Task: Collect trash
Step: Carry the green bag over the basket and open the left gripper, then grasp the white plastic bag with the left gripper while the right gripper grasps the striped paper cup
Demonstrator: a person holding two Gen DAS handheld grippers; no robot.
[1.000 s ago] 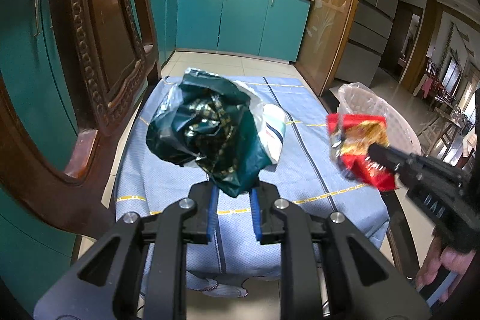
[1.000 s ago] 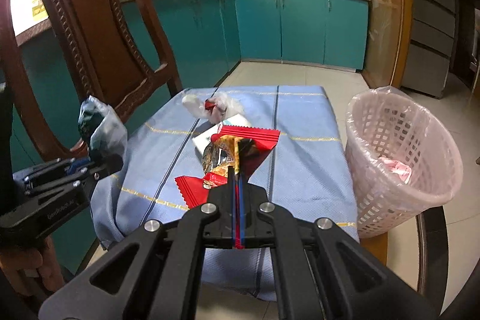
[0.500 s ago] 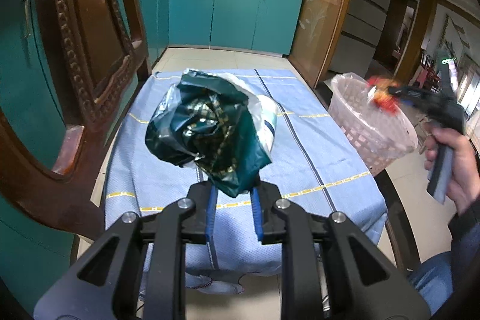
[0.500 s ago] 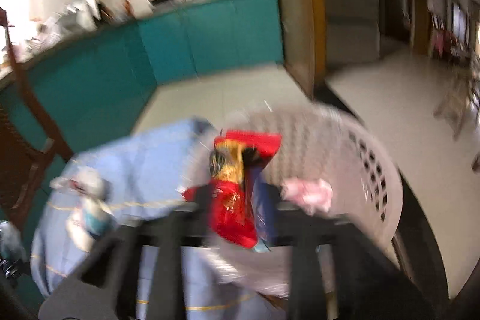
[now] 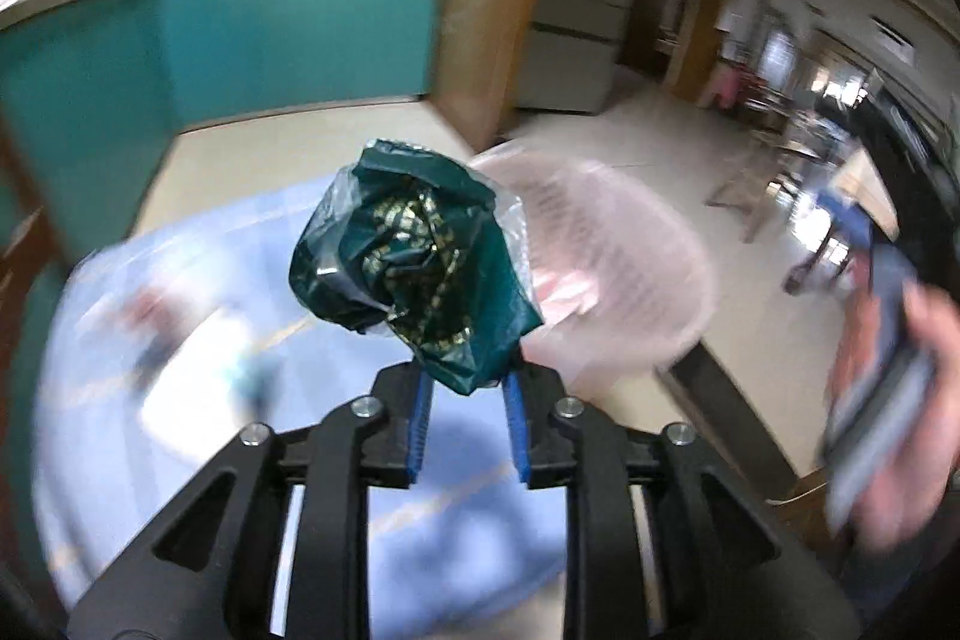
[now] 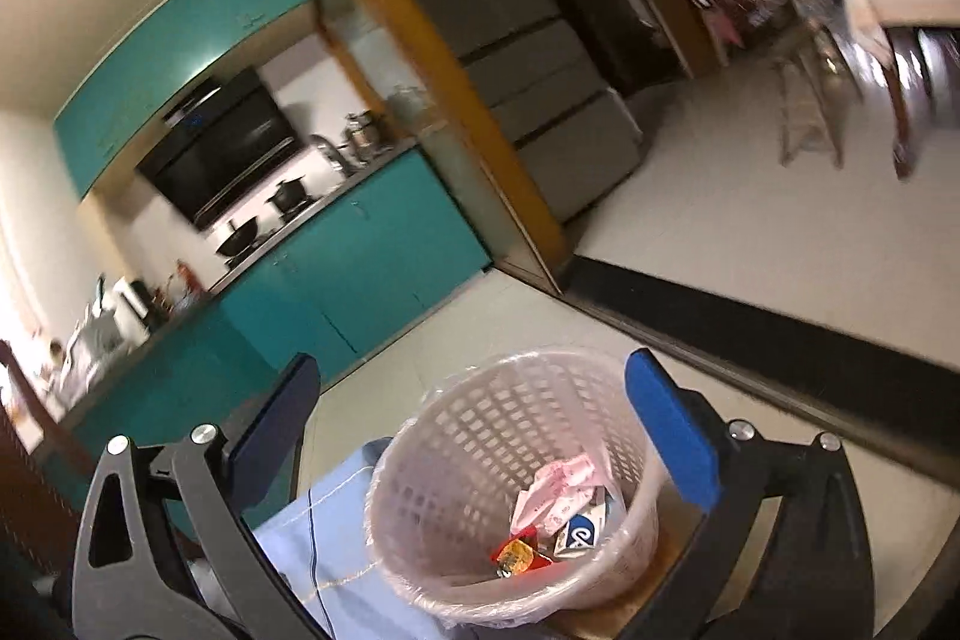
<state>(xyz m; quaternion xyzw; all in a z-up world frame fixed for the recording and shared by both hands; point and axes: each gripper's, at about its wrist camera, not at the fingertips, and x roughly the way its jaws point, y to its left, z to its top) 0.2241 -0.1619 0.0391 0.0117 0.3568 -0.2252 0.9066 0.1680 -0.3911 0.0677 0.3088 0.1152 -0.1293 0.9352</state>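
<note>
In the left wrist view the blue tablecloth [image 5: 198, 340] and the small things lying on it are smeared by motion past telling, and the crumpled green bag [image 5: 414, 274] hides the near left side of the pink basket [image 5: 630, 268]. At that view's right edge the person's hand [image 5: 900, 418] and the right gripper [image 5: 864, 340] it carries are blurred and partly cut off. In the right wrist view the basket's foot lies below the bottom edge, and the red wrapper [image 6: 519, 556] inside is too small to read.
</note>
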